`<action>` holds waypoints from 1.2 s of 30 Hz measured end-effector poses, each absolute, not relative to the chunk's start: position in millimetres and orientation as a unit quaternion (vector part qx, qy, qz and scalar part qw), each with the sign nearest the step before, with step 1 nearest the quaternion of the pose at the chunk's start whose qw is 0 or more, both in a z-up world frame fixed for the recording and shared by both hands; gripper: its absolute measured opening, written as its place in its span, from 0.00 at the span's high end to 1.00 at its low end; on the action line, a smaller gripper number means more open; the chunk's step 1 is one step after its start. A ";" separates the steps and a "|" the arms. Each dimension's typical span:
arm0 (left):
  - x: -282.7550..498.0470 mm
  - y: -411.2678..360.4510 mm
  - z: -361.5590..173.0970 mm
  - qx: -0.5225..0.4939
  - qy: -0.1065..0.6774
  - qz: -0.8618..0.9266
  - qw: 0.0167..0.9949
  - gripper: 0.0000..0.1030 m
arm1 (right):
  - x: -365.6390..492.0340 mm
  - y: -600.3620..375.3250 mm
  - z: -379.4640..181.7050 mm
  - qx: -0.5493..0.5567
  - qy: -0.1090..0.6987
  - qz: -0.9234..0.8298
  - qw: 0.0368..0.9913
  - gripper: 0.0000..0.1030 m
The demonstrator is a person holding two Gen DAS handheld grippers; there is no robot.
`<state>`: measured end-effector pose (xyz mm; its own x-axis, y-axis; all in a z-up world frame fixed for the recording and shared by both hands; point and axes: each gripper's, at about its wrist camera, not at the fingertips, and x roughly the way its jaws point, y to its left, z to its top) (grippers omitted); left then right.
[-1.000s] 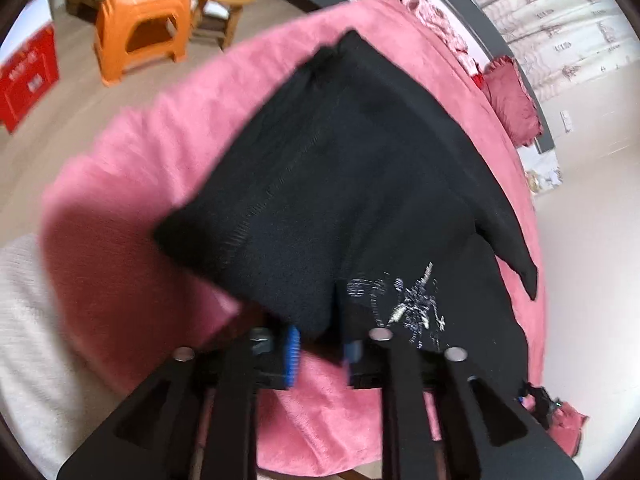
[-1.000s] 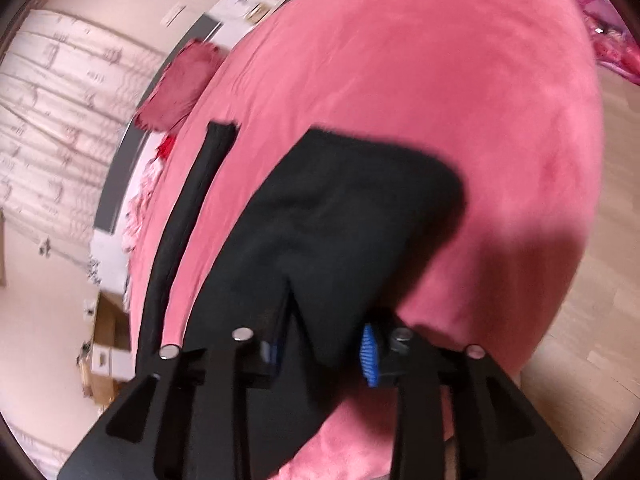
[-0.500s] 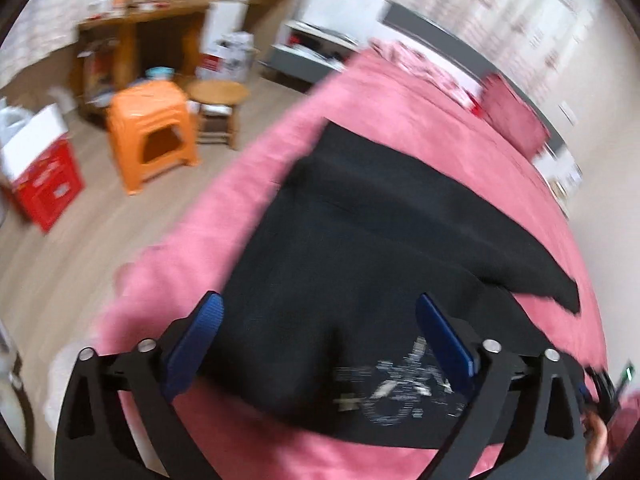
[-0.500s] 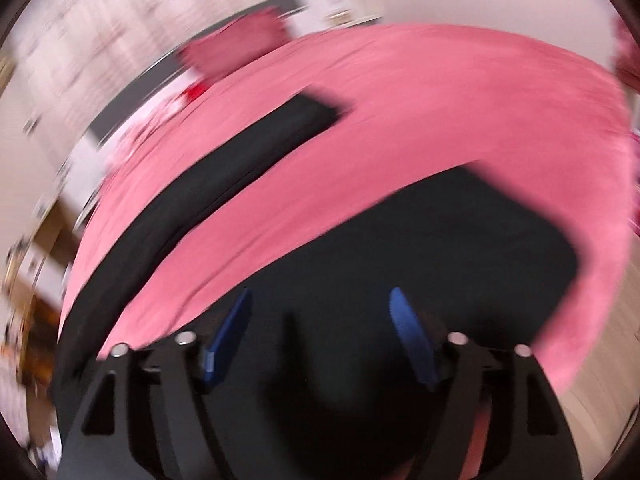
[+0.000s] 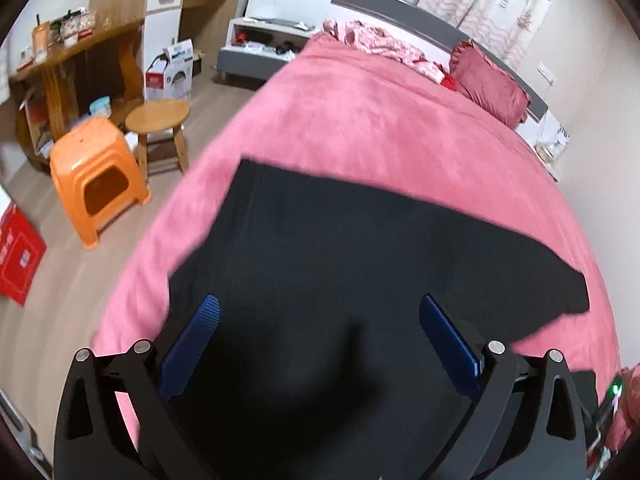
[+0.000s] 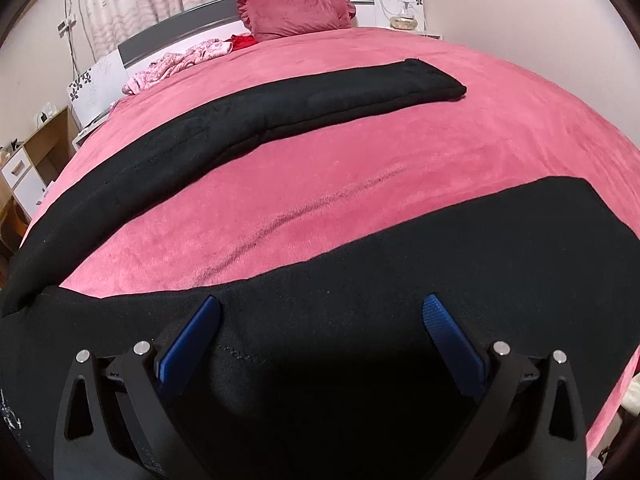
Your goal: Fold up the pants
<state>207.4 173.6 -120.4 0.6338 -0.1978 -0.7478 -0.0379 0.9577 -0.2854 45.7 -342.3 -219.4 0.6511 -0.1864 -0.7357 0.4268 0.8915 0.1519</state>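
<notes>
Black pants (image 5: 340, 260) lie spread flat on a pink bed cover (image 5: 380, 120). My left gripper (image 5: 319, 302) hangs just above the dark cloth, open, its blue pads (image 5: 192, 344) holding nothing. In the right wrist view one leg (image 6: 320, 100) stretches across the bed cover (image 6: 320, 184) toward the right. The other leg (image 6: 440, 248) lies under my right gripper (image 6: 322, 300). That gripper's jaws are opening wide; the cloth lies below them and its pads (image 6: 452, 344) do not press on it.
A dark red pillow (image 5: 488, 84) and crumpled pink bedding (image 5: 372, 40) lie at the headboard. On the floor left of the bed stand an orange plastic stool (image 5: 96, 172), a round wooden stool (image 5: 158, 114), a red box (image 5: 16, 256) and a wooden desk (image 5: 80, 48).
Both grippers were shut on folds of the pants; both have let go and opened. Both views have rolled toward level and pulled back, and the pants now lie flat.
</notes>
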 end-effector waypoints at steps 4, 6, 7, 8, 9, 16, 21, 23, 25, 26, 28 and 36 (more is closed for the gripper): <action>259.5 187.1 -125.4 -0.138 0.446 -0.023 0.884 0.04 | 54.8 -327.9 -218.2 0.145 0.388 -0.179 0.893 0.02; 284.3 193.3 -131.1 -0.144 0.457 -0.026 0.877 0.04 | 59.2 -327.4 -218.3 0.143 0.390 -0.180 0.892 0.02; 290.3 195.5 -132.4 -0.142 0.457 -0.024 0.877 0.04 | 57.3 -324.3 -217.5 0.142 0.390 -0.180 0.892 0.02; 301.0 198.5 -134.2 -0.137 0.457 -0.016 0.879 0.04 | 56.9 -323.5 -217.2 0.142 0.390 -0.180 0.892 0.02; 304.9 201.0 -135.9 -0.135 0.456 -0.012 0.879 0.04 | 56.9 -323.7 -217.3 0.143 0.390 -0.180 0.892 0.02; 340.2 219.6 -155.8 -0.134 0.471 0.041 0.871 0.04 | 56.9 -322.6 -218.5 0.141 0.391 -0.182 0.891 0.02; 344.5 221.3 -165.0 -0.151 0.468 0.041 0.870 0.04 | 57.1 -321.4 -218.9 0.140 0.391 -0.183 0.891 0.02; 346.9 216.9 -166.7 -0.148 0.463 0.040 0.873 0.04 | 56.8 -321.0 -218.8 0.140 0.391 -0.183 0.891 0.02; 349.3 212.6 -168.7 -0.141 0.459 0.040 0.876 0.04 | 56.8 -321.1 -218.8 0.140 0.391 -0.183 0.891 0.02; 351.7 211.5 -170.1 -0.138 0.458 0.040 0.877 0.04 | 56.9 -321.1 -218.8 0.140 0.391 -0.183 0.891 0.02; 354.7 207.8 -174.5 -0.128 0.459 0.041 0.878 0.04 | 57.0 -321.3 -218.8 0.140 0.391 -0.183 0.891 0.02; 353.8 193.1 -200.5 -0.080 0.451 0.050 0.887 0.03 | 57.4 -321.3 -219.1 0.140 0.391 -0.182 0.891 0.02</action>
